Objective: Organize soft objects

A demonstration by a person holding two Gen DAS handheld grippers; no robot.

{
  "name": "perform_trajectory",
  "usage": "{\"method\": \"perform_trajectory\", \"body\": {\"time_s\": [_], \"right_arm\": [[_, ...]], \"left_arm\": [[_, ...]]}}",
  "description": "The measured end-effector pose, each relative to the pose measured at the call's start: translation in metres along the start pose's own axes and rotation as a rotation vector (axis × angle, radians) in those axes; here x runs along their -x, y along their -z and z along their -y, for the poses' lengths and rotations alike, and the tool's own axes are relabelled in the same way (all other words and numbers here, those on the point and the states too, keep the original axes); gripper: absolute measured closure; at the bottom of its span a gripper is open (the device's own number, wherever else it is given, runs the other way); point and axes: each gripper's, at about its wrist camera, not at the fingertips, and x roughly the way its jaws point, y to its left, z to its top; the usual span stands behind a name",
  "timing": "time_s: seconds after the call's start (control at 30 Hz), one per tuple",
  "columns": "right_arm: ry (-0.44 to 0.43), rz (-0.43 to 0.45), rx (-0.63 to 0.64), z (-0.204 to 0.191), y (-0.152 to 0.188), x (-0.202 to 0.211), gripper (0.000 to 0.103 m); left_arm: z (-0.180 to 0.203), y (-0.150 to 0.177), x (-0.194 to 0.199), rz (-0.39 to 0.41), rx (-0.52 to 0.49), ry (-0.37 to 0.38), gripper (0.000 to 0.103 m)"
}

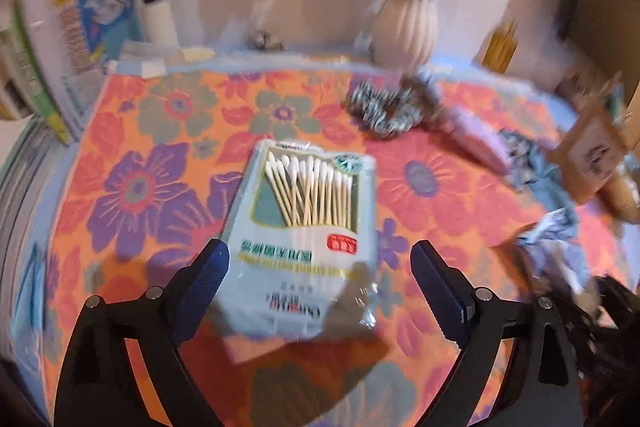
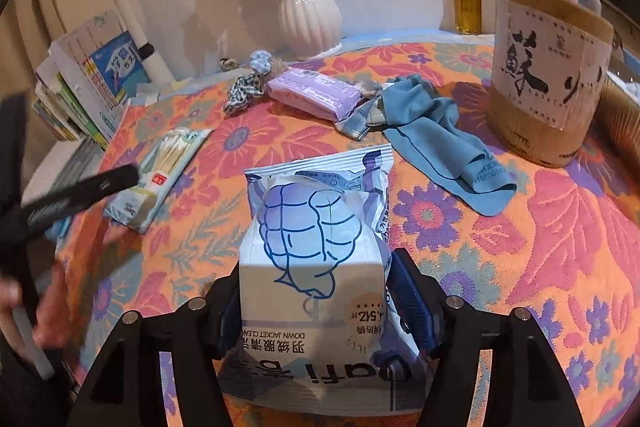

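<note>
gripping glossy crinkled wipes pack [image 2: 316,267], right gripper [image 2: 316,311]

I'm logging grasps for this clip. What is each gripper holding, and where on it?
The right gripper clamps the wipes pack across its two side edges. The left gripper holds nothing; its jaws stand open around the cotton swab pack.

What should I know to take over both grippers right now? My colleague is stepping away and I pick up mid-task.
Left gripper: open, jaws either side of the cotton swab pack, not gripping.
Right gripper: shut on the wipes pouch.
Loose on the floral cloth: purple pack, blue cloth, checked scrunchie.
Nothing looks sorted yet. Probably place the pouch, grip the swabs, then gather the rest.
</note>
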Motion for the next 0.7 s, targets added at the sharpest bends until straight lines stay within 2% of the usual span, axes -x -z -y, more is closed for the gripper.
{"method": "perform_trajectory", "body": {"time_s": [0.13,0.17,0.23,0.3,0.37,0.47,0.6,0.7], "right_arm": [[0.021,-0.007,0.029,-0.004,0.0,-0.002,0.033],[0.023,-0.01,0.036,-0.006,0.0,-0.002,0.031],[0.029,-0.015,0.047,-0.009,-0.001,-0.003,0.027],[0.054,-0.026,0.065,-0.013,-0.002,-0.006,0.024],[0.098,-0.042,0.096,-0.02,-0.003,-0.008,0.021],[0.124,-0.046,0.116,-0.023,-0.002,-0.01,0.02],[0.079,-0.023,0.059,-0.011,-0.002,-0.006,0.022],[0.113,0.014,0.018,-0.006,-0.001,0.0,0.044]], "left_arm": [[0.009,-0.008,-0.033,-0.049,-0.075,-0.111,0.011],[0.01,-0.009,-0.036,-0.039,-0.082,-0.108,0.011],[0.008,-0.01,-0.035,-0.023,-0.071,-0.06,0.028],[0.01,-0.009,-0.028,0.008,-0.094,-0.048,0.064],[0.015,-0.008,-0.024,0.02,-0.125,-0.058,0.072],[0.018,-0.003,-0.014,0.034,-0.13,-0.028,0.077],[0.012,0.001,0.007,0.059,-0.078,0.073,0.083],[0.012,0.003,0.024,0.084,-0.065,0.115,0.085]]}}
